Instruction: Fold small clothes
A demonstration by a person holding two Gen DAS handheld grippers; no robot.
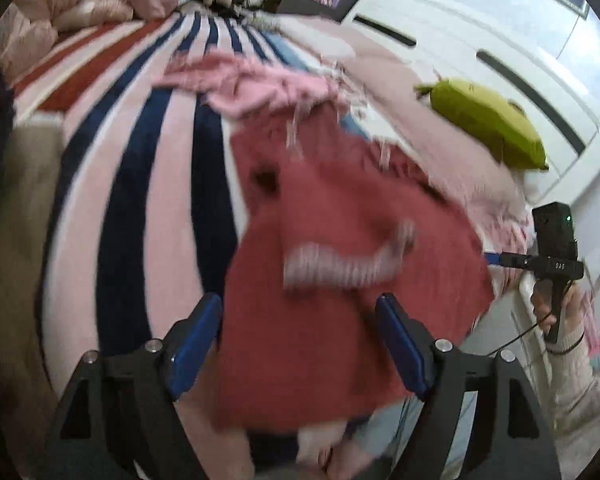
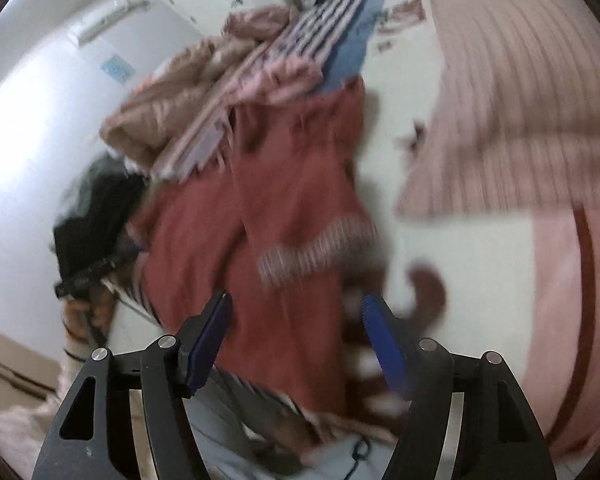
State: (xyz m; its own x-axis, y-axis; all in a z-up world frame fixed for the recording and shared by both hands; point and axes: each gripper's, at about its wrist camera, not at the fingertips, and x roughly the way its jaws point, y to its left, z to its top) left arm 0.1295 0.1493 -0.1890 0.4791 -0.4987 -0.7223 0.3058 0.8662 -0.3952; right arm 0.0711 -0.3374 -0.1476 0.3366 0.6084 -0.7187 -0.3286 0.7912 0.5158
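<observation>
Item: dark red knitted garment with a pale striped band (image 1: 340, 280), lying crumpled on the near part of the bed, spread over the pink, navy and rust striped bedcover (image 1: 148, 168). Both views are blurred.

Left gripper (image 1: 300, 344): blue-padded jaws spread wide, nothing pinched; the red garment lies beyond and between them, no pad pressing on it.

Right gripper (image 2: 296, 344): jaws likewise parted and released, red garment (image 2: 284, 208) lying ahead of them. From the left wrist view its black handle (image 1: 556, 264) is seen at the right edge of the bed, held in a hand with a cream knitted sleeve.

Surroundings:
- pale pink fringed knit cloth (image 1: 260, 84), just beyond the red garment, its fringe overlapping the far edge.
- yellow-green soft cushion (image 1: 488, 124), well to the right, against the white headboard (image 1: 480, 60).
- dusty pink crumpled quilt (image 1: 52, 24), at the far left end of the bed.
- pink ribbed pillow or blanket (image 2: 512, 112) (which one cannot be told), right of the garment.

Containers: none discernible.
</observation>
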